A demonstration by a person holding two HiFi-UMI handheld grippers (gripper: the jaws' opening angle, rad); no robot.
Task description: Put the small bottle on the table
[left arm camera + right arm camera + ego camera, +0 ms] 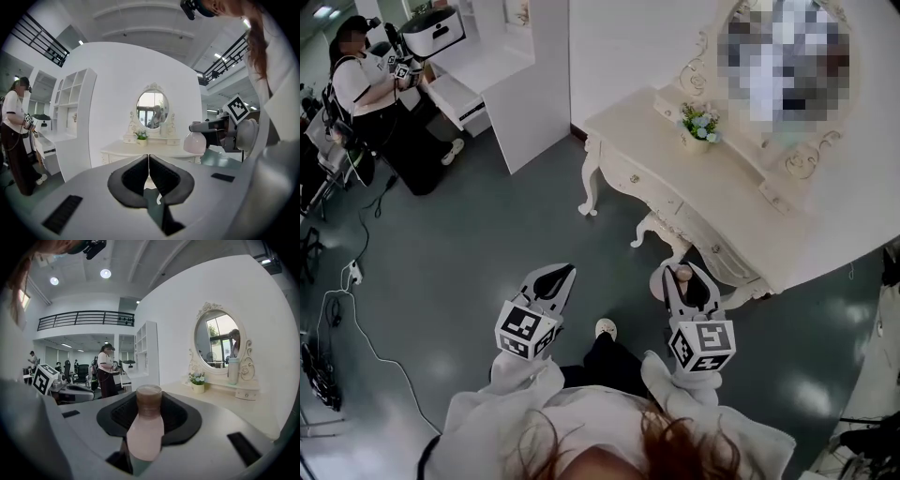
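Note:
The small pale pink bottle [145,430] with a brown cap [149,399] lies between the pads of my right gripper [149,405], which is shut on it, cap pointing forward. In the head view that gripper [683,278] hangs over the grey floor just short of the cream dressing table [741,187], the bottle's cap [682,273] showing at its tip. My left gripper [560,274] is beside it on the left, also over the floor. Its jaws [149,157] are shut with nothing between them. The left gripper view shows the bottle [194,143] at the right.
On the dressing table stand a small flower pot [700,123], an oval mirror [219,341] and a tall pale cup [233,371] on its shelf. White shelving [511,75] stands to the left. A person [370,94] with another device stands far left, and cables [366,328] trail on the floor.

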